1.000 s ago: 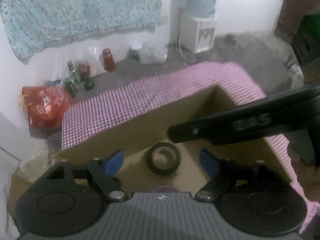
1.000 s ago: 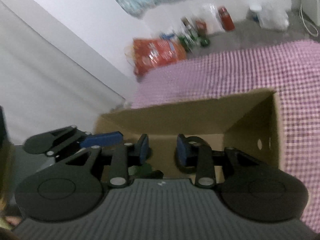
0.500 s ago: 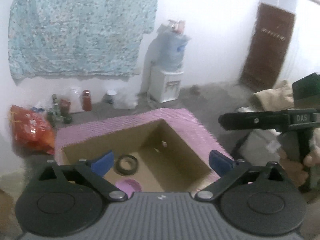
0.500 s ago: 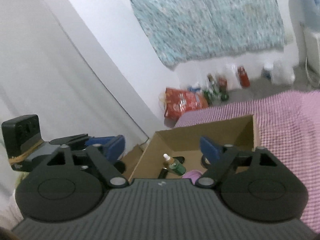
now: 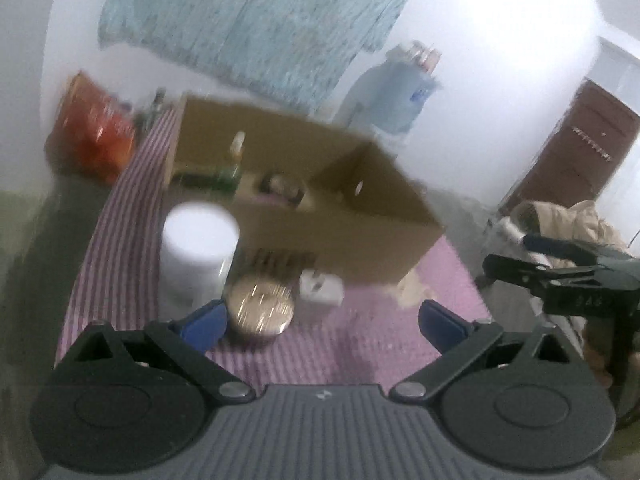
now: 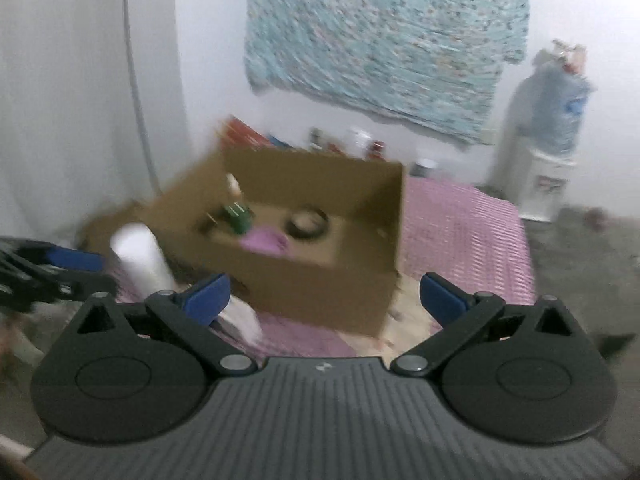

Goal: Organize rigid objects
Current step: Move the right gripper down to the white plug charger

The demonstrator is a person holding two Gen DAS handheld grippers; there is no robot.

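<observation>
1. Rigid objects lie just ahead of the left gripper: a round tin by its left fingertip, a white jar beyond, a small white block near centre.
2. The left gripper's jaws stand wide, holding nothing.
3. The right gripper is opening, nothing between its jaws.
4. Farther ahead of both sits the cardboard box, containing a tape roll, a green bottle and a purple piece.

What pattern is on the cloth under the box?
Pink and white checks on the cloth, clearest in the right wrist view.
</observation>
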